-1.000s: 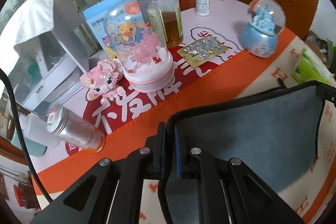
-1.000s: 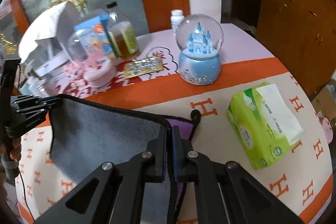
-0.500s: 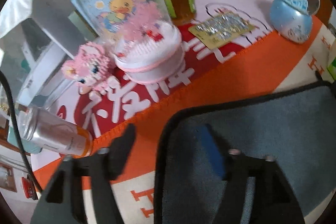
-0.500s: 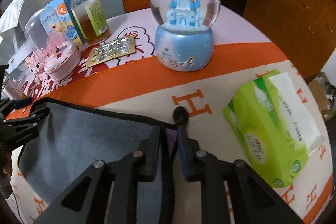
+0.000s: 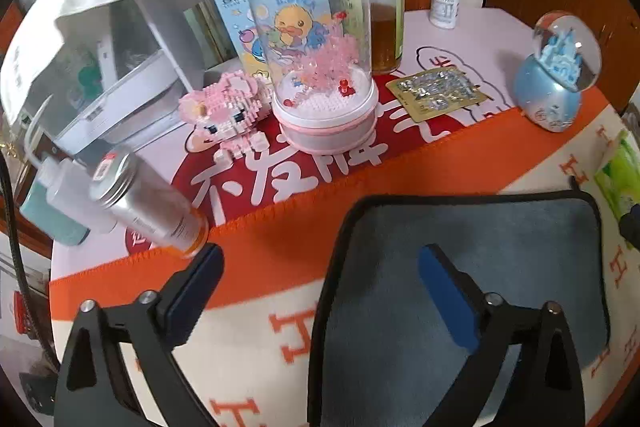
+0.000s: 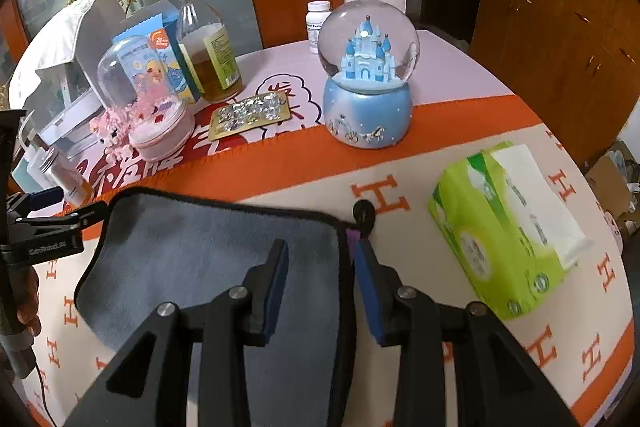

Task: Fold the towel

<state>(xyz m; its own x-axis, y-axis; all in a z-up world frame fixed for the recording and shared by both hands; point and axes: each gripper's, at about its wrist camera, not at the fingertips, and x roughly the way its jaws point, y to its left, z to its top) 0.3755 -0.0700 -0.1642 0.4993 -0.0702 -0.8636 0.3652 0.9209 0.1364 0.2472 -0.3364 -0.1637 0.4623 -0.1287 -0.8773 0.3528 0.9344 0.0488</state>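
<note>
Tablecloth [image 6: 312, 163] — towel [image 6: 208, 251] flat, long axis left-right.

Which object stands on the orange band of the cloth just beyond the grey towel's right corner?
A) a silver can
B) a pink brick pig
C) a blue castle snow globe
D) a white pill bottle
C: the blue castle snow globe sits on the orange band beyond the towel corner.
</note>
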